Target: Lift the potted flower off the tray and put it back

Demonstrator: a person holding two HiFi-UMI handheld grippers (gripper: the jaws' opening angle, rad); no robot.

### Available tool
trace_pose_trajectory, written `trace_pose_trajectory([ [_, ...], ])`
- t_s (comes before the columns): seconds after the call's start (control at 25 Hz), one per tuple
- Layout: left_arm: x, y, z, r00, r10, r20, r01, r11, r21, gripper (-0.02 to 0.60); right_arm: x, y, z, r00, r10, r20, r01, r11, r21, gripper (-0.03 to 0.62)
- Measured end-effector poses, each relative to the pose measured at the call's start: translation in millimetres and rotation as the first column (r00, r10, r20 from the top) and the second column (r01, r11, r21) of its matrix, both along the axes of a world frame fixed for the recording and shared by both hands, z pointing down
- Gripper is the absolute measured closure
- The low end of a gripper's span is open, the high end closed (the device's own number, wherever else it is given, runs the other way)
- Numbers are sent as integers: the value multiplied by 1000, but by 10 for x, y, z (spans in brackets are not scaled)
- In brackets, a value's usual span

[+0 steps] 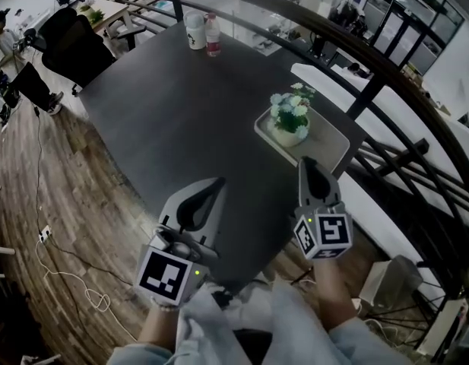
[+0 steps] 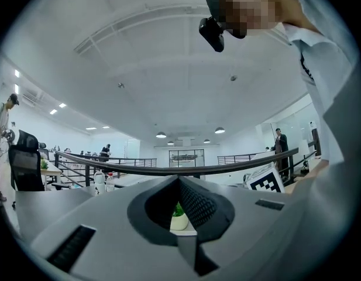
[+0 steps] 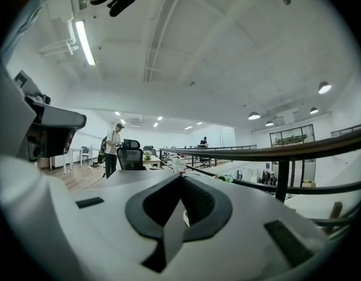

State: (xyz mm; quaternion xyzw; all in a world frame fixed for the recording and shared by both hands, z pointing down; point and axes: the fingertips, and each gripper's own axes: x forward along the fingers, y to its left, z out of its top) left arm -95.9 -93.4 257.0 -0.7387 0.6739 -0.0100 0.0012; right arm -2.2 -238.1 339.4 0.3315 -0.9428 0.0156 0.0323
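A flower (image 1: 290,117) in a pot is standing upright on a pale tray (image 1: 331,147) at the right side of a dark table (image 1: 181,105). Both grippers are hovering short of it, jaws pressed together on nothing. The right gripper (image 1: 306,162) is nearer, its tips just beside the tray's near edge, with the flower lying ahead and slightly left. The left gripper (image 1: 217,184) is hanging well apart, with the flower ahead to its right.

The left gripper (image 1: 217,182) sits at seven o'clock, the right gripper (image 1: 305,162) at five; both point level toward twelve, jaws closed, empty.
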Motion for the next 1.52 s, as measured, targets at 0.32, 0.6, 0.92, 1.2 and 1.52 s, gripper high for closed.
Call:
trace_pose_trajectory([
  [0.32, 47, 161, -160, 1000, 31, 2, -31, 998, 48, 583, 1, 547, -352, 999, -37, 26, 36, 998, 61, 594],
  [0.6, 55, 269, -256, 998, 70, -5, -70, 994, 82, 583, 83, 782, -540, 998, -3, 64, -2, 997, 75, 594],
  [0.92, -18, 374, -309, 997, 80, 15, -81, 990, 115, 583, 67, 996, -685, 998, -1, 65, -7, 993, 118, 594],
  [1.2, -8, 418, -359, 996, 87, 10, -88, 986, 139, 583, 33, 1110, -751, 999, -14, 42, 8, 987, 160, 594],
  [1.52, 12, 437, -334, 996, 91, 9, -91, 988, 129, 583, 67, 1134, -760, 999, -7, 38, 1, 987, 162, 594],
])
